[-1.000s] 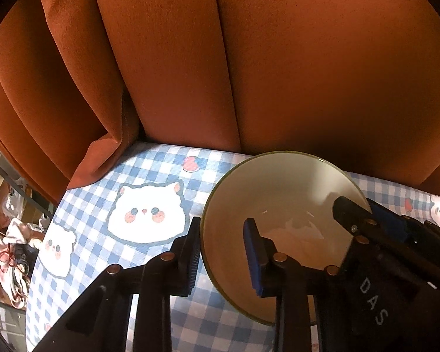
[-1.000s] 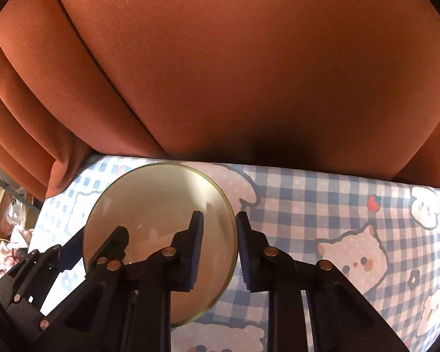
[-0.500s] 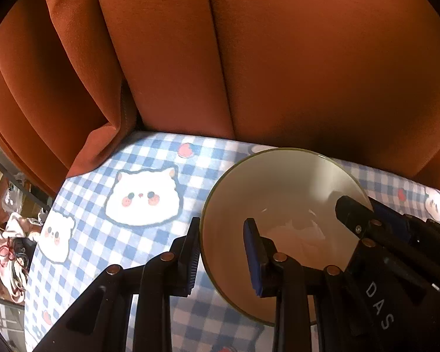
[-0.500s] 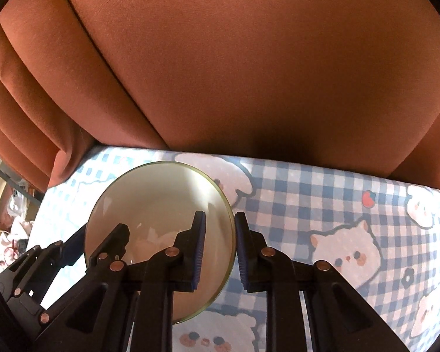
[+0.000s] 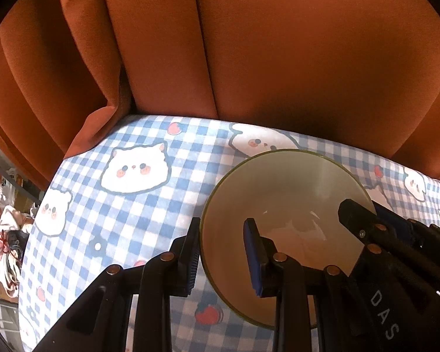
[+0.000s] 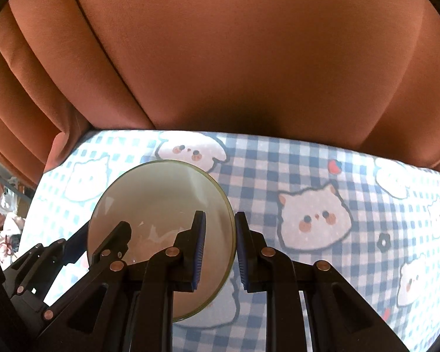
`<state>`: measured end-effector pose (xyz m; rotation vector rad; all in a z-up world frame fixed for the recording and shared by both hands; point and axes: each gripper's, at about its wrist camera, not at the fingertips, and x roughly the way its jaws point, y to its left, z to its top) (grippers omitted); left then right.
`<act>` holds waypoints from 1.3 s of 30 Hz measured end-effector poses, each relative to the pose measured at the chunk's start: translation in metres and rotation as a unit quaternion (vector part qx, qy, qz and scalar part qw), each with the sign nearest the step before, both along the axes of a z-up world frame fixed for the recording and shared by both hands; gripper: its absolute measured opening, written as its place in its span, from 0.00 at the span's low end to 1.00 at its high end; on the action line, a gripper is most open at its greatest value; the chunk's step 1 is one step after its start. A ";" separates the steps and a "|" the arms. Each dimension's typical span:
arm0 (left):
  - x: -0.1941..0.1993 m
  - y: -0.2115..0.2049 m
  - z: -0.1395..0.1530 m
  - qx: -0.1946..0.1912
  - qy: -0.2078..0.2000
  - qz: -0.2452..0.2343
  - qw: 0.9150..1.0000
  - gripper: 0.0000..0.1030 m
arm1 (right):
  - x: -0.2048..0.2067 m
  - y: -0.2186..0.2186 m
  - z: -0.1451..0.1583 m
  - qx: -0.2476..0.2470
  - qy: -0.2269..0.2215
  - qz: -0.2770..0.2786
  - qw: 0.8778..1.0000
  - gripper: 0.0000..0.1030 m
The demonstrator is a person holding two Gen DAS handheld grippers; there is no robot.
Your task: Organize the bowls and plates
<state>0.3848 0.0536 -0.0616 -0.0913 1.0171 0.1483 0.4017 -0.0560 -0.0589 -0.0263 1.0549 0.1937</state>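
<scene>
We're gripping a cream ceramic bowl w/ olive-green rim (image 5: 287, 193) from both sides, over the blue-white checked tablecloth w/ cartoon cats (image 5: 126, 214). L gripper (image 5: 223, 255) is clamping the bowl's 9 o'clock wall; R gripper (image 6: 220, 249) is pinching its 3 o'clock rim. Rust-orange curtain (image 6: 220, 58) is hanging at 12 o'clock behind the table.

Checked tablecloth (image 5: 138, 205), orange curtain (image 5: 249, 58), perhaps clutter (image 5: 6, 243).
</scene>
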 end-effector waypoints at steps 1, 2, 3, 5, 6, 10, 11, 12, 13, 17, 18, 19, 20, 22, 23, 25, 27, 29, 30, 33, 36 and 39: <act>-0.002 0.001 0.002 0.000 -0.001 -0.001 1.000 0.26 | -0.003 0.001 0.002 0.002 0.000 -0.002 1.000 0.23; -0.006 0.001 0.005 0.000 -0.004 -0.003 1.000 0.26 | -0.008 0.000 0.005 0.004 -0.001 -0.006 1.000 0.23; -0.010 0.002 0.009 0.000 -0.005 -0.004 1.000 0.26 | -0.010 0.001 0.007 0.005 -0.002 -0.009 1.000 0.23; -0.016 0.004 0.016 -0.002 -0.007 -0.004 1.000 0.26 | -0.018 0.002 0.013 0.007 -0.005 -0.013 1.000 0.23; -0.021 0.005 0.020 -0.002 -0.008 -0.005 1.000 0.26 | -0.021 0.003 0.017 0.007 -0.006 -0.013 1.000 0.23; -0.036 0.009 0.035 0.001 -0.016 -0.018 1.000 0.26 | -0.038 0.010 0.032 0.010 -0.013 -0.024 1.000 0.23; -0.038 0.010 0.037 0.002 -0.018 -0.022 1.000 0.26 | -0.044 0.011 0.036 0.012 -0.015 -0.029 0.999 0.23; -0.043 0.012 0.042 0.003 -0.022 -0.028 0.999 0.26 | -0.049 0.013 0.041 0.014 -0.017 -0.035 0.999 0.23; -0.048 0.013 0.046 0.002 -0.024 -0.034 0.999 0.26 | -0.054 0.015 0.044 0.014 -0.019 -0.040 0.999 0.23; -0.063 0.020 0.057 -0.006 -0.030 -0.050 0.998 0.26 | -0.077 0.025 0.062 0.006 -0.025 -0.059 0.998 0.23; -0.067 0.022 0.060 -0.007 -0.032 -0.053 0.998 0.26 | -0.081 0.028 0.066 0.005 -0.026 -0.062 0.998 0.23; -0.074 0.024 0.064 -0.008 -0.035 -0.057 0.998 0.26 | -0.086 0.030 0.069 0.005 -0.028 -0.066 0.997 0.23; -0.077 0.025 0.066 -0.009 -0.036 -0.062 0.997 0.26 | -0.092 0.031 0.073 0.004 -0.030 -0.071 0.997 0.23; -0.087 0.027 0.072 -0.010 -0.040 -0.073 0.997 0.26 | -0.103 0.032 0.079 0.003 -0.033 -0.080 0.996 0.23; -0.091 0.027 0.075 -0.010 -0.041 -0.077 0.996 0.26 | -0.110 0.033 0.083 0.002 -0.035 -0.087 0.996 0.23; -0.101 0.028 0.080 -0.012 -0.045 -0.088 0.995 0.26 | -0.120 0.033 0.088 0.001 -0.038 -0.096 0.995 0.23; -0.112 0.027 0.085 -0.013 -0.049 -0.101 0.994 0.26 | -0.132 0.033 0.095 0.001 -0.042 -0.107 0.993 0.23; -0.122 0.025 0.090 -0.015 -0.052 -0.114 0.992 0.26 | -0.146 0.031 0.101 0.000 -0.046 -0.122 0.991 0.23; -0.126 0.024 0.091 -0.016 -0.053 -0.120 0.991 0.26 | -0.151 0.031 0.103 -0.001 -0.048 -0.127 0.991 0.23; -0.139 0.019 0.095 -0.017 -0.056 -0.142 0.988 0.26 | -0.170 0.029 0.109 -0.007 -0.053 -0.144 0.988 0.23; -0.151 0.017 0.098 -0.014 -0.057 -0.156 0.986 0.26 | -0.186 0.026 0.114 -0.011 -0.056 -0.156 0.986 0.23; -0.161 0.016 0.101 -0.016 -0.059 -0.166 0.984 0.26 | -0.202 0.022 0.118 -0.012 -0.057 -0.166 0.984 0.23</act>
